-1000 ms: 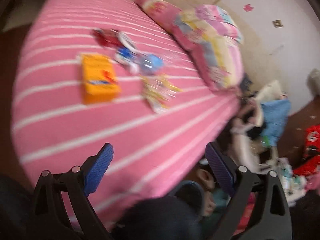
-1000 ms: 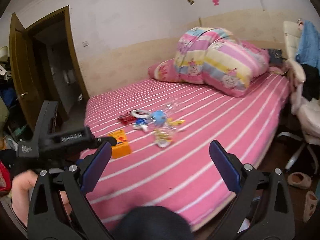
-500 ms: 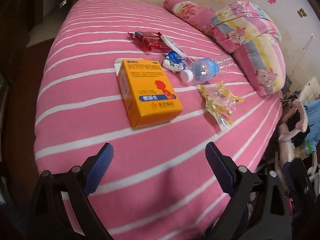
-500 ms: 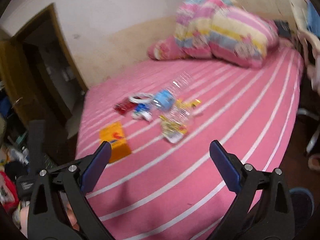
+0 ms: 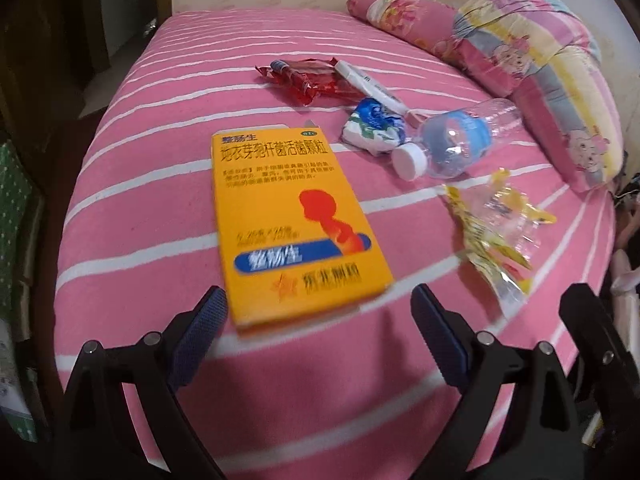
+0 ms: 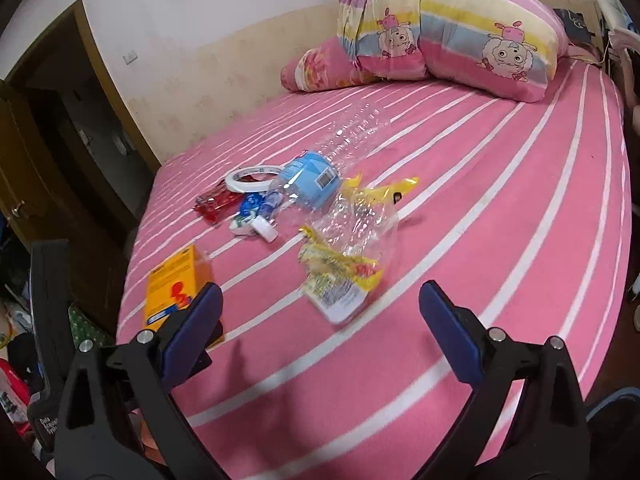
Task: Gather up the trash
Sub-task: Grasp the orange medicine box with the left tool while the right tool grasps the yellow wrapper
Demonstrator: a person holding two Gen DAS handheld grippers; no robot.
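Left wrist view shows the left gripper [image 5: 318,312] wide open and holding nothing, low over a pink striped bed [image 5: 160,208]. An orange box [image 5: 296,224] lies flat just ahead, its near end between the blue pads [image 5: 202,330]. Further right sit a red wrapper [image 5: 312,80], a crumpled blue and white wrapper [image 5: 372,126], a clear bottle [image 5: 460,142] on its side with a white cap, and a yellow plastic wrapper [image 5: 494,236]. Right wrist view shows the right gripper [image 6: 320,320] wide open and empty too, the yellow wrapper just ahead. A tape roll [image 6: 252,176] lies beside the bottle. Pillows [image 6: 452,28] sit far back.
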